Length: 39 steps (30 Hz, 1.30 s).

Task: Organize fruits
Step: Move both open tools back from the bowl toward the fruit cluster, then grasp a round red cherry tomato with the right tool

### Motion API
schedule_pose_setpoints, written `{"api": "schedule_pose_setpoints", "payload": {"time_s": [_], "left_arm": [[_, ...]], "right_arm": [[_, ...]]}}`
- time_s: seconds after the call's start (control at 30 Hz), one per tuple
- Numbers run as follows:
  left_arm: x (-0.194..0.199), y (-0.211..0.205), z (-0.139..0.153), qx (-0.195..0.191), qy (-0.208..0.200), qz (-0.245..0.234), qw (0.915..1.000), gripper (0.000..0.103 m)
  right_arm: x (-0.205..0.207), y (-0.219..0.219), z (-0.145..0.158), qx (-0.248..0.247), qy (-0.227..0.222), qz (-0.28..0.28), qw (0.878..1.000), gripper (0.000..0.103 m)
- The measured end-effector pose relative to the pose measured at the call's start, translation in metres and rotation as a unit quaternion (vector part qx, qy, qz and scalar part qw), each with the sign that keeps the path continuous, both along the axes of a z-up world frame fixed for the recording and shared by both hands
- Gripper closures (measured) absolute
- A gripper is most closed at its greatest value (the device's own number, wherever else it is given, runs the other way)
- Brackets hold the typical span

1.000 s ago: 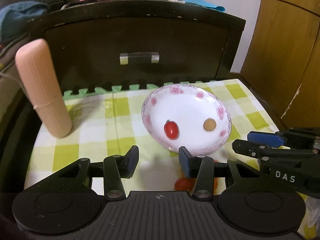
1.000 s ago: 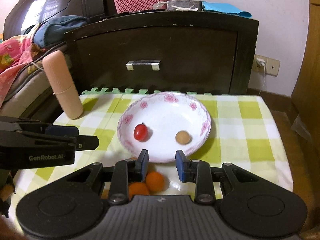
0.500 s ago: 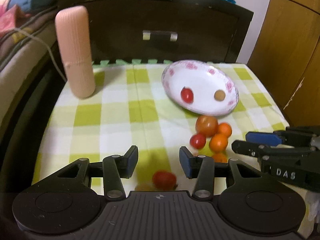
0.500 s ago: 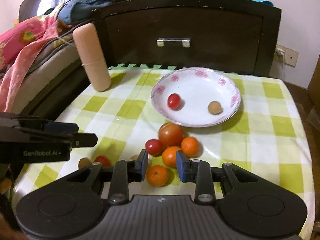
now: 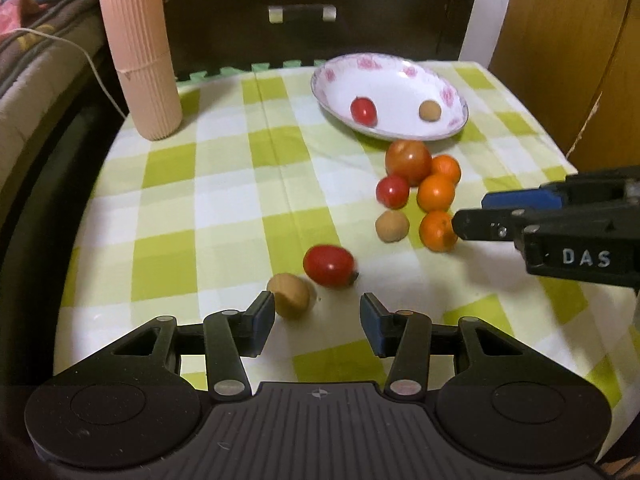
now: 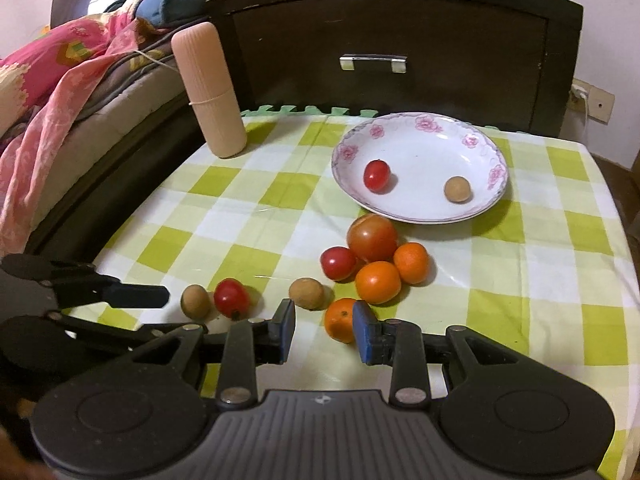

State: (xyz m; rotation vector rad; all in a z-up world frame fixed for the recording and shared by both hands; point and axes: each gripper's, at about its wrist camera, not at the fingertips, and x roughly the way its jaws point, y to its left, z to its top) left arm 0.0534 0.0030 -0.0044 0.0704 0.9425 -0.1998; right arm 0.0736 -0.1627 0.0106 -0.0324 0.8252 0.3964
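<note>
Both grippers had pulled back from the plate (image 6: 420, 216), spread and empty: the left gripper (image 5: 316, 320) before a brown fruit (image 5: 289, 294) and cherry tomato (image 5: 329, 266), the right gripper (image 6: 324, 330) around the nearest orange (image 6: 339, 319). Beyond, the loose fruit cluster (image 6: 374, 258) now showed; only two fruits lay plated, so sorting looked barely begun.

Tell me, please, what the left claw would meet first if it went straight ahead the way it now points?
Probably the red cherry tomato, just ahead of the open left claw; the brown fruit sits off-centre by its left finger. Depth is uncertain.
</note>
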Motion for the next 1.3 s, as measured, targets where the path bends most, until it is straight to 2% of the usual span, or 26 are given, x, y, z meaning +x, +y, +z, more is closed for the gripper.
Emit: {"api": "schedule_pose_setpoints", "payload": {"time_s": [0.2, 0.43, 0.6, 0.67, 1.07, 1.3], "left_arm": [[0.008, 0.005, -0.009, -0.002, 0.008, 0.013, 0.9999, 0.048], [0.016, 0.002, -0.019, 0.015, 0.01, 0.012, 0.9998, 0.051], [0.017, 0.005, -0.023, 0.016, 0.014, 0.018, 0.9996, 0.065], [0.016, 0.006, -0.021, 0.014, 0.013, 0.019, 0.9996, 0.068], [0.006, 0.014, -0.016, 0.002, 0.03, 0.02, 0.9993, 0.069], [0.007, 0.02, -0.017, -0.003, 0.044, 0.033, 0.9985, 0.069]], "right_arm": [[0.001, 0.006, -0.004, 0.004, 0.009, 0.013, 1.0, 0.067], [0.004, 0.012, -0.009, 0.007, 0.019, 0.025, 0.999, 0.067], [0.006, 0.017, -0.01, 0.006, 0.022, 0.035, 0.999, 0.066], [0.007, 0.02, -0.011, 0.004, 0.023, 0.042, 0.999, 0.066], [0.016, 0.051, -0.011, -0.012, 0.029, 0.103, 0.994, 0.066], [0.034, 0.076, -0.018, -0.032, 0.047, 0.136, 0.989, 0.066]]}}
